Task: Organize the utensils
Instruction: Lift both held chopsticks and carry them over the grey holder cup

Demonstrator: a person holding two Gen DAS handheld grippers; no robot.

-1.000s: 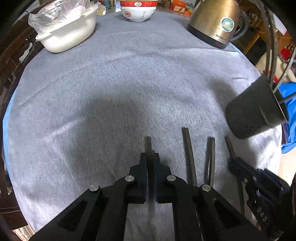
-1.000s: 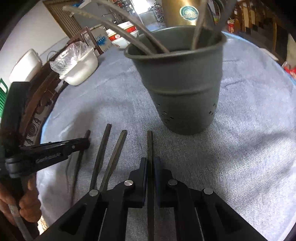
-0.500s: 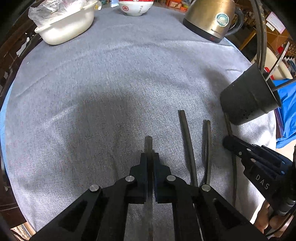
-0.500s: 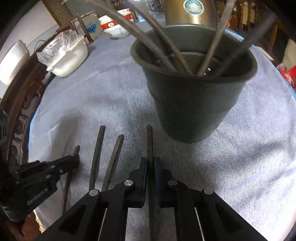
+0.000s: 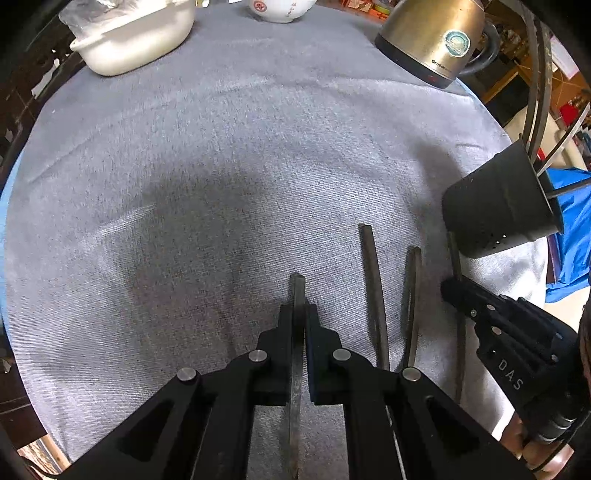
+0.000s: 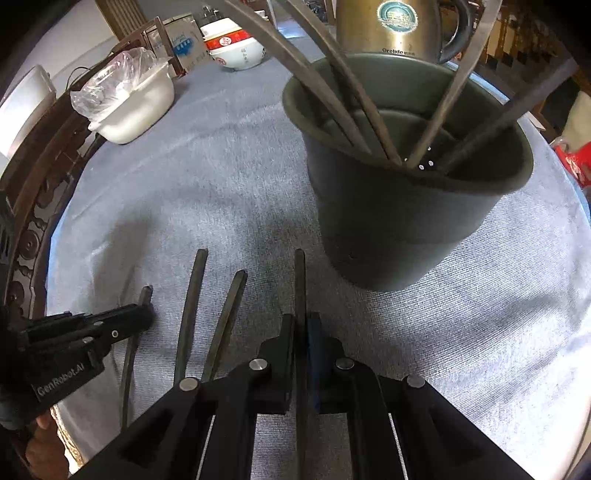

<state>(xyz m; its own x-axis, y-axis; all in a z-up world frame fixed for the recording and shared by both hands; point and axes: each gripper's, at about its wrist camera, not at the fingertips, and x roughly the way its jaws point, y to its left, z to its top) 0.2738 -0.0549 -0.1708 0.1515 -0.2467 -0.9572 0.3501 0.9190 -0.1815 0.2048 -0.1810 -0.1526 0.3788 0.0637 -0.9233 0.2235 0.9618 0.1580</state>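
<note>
My left gripper point(image 5: 298, 314) is clamped on one dark chopstick point(image 5: 296, 291) and my right gripper point(image 6: 301, 325) on another chopstick point(image 6: 300, 280), both lying near the tabletop's point(image 5: 221, 166) front edge, with two loose chopsticks point(image 6: 207, 314) between them, beside the dark cup point(image 6: 406, 221).

The gold electric kettle point(image 6: 399, 29) carries "Orelide" printed on its body under a round teal sticker whose characters are too small to read. The left gripper point(image 6: 142, 319) shows "GenRobot.AI" on its side. The right gripper point(image 5: 448, 291) shows the letters "DAS".
</note>
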